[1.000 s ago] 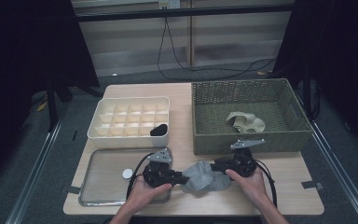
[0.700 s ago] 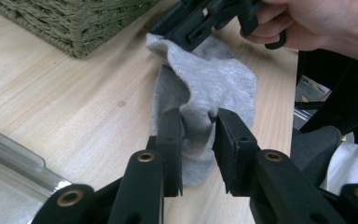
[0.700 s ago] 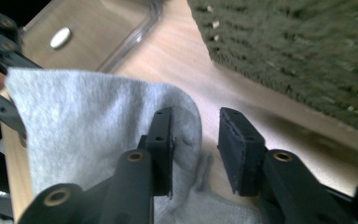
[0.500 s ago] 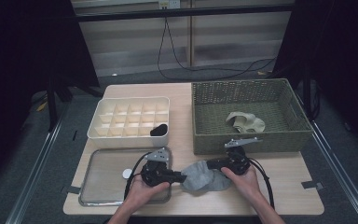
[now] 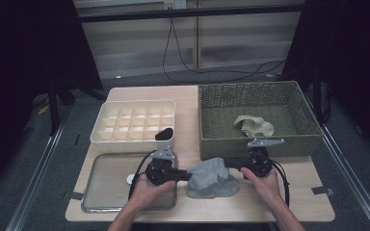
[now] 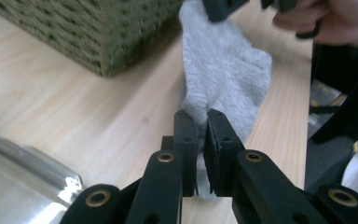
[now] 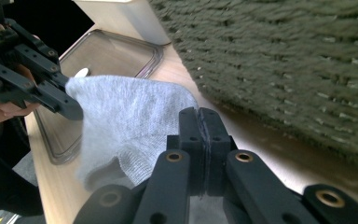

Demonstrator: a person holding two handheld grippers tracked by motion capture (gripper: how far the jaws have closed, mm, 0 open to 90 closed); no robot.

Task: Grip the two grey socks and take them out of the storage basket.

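Grey sock (image 5: 212,177) bunched on the front of the tabletop (image 5: 250,207), just before the near wall of the woven basket (image 5: 289,142), between the two grippers and pinched at both ends. Left gripper (image 5: 185,176) clamped on the sock's left edge; in the left gripper view a fold of grey knit (image 6: 223,79) nipped between the pads (image 6: 186,135), cloth rising away toward the other gripper (image 6: 221,9) at the top. Right gripper (image 5: 227,164) clamped on the sock's upper right edge; in the right gripper view jaws pressed all but flush, a thin seam of fabric between them, grey knit (image 7: 130,121) spreading off to the left gripper (image 7: 67,109) beyond. Both pairs of jaws just closed down onto the cloth. Hands wrapped round the gripper bodies, forearms entering from the bottom edge, cables looping back from each.

Left of the sock, a shallow metal tray (image 5: 101,204) lying flat, a small white round object (image 5: 131,179) on it beside the left hand. Behind the tray, a cream divided box (image 5: 125,108) with a dark item (image 5: 164,134) in its front right compartment. Inside the basket, a beige crumpled cloth (image 5: 253,126) against the floor, well apart from the grey sock. Dark floor and cables beyond the far edge.
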